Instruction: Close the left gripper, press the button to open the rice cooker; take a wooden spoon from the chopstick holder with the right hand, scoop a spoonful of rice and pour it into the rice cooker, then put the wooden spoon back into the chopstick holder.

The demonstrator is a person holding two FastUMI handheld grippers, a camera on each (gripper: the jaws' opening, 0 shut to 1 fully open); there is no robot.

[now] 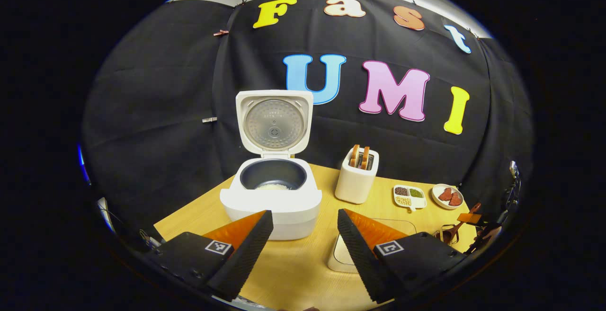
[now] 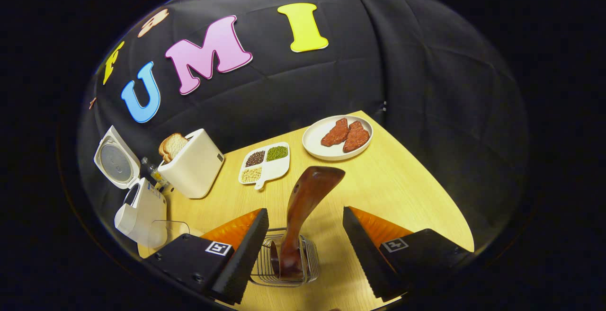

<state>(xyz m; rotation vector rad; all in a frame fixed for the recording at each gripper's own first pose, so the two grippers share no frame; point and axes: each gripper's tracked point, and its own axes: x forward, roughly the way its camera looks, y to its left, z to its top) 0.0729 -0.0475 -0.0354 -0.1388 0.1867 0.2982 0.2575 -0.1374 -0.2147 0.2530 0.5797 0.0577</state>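
cooker: rice cooker (image 1: 272, 192) mid frame, lid up, some rice inside
spoon: wooden spoon (image 2: 303, 211) bottom centre, standing in the chopstick holder (image 2: 284, 263)
your right gripper (image 2: 305, 240): spread either side of it
left gripper (image 1: 305, 240): spread, idle

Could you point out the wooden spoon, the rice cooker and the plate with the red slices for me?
wooden spoon (image 2: 303, 202): right gripper view, on the middle of its handle above the wire holder.
rice cooker (image 1: 284, 203): left gripper view, on its white front wall.
plate (image 2: 315, 147): right gripper view, on the bare rim beside the slices.
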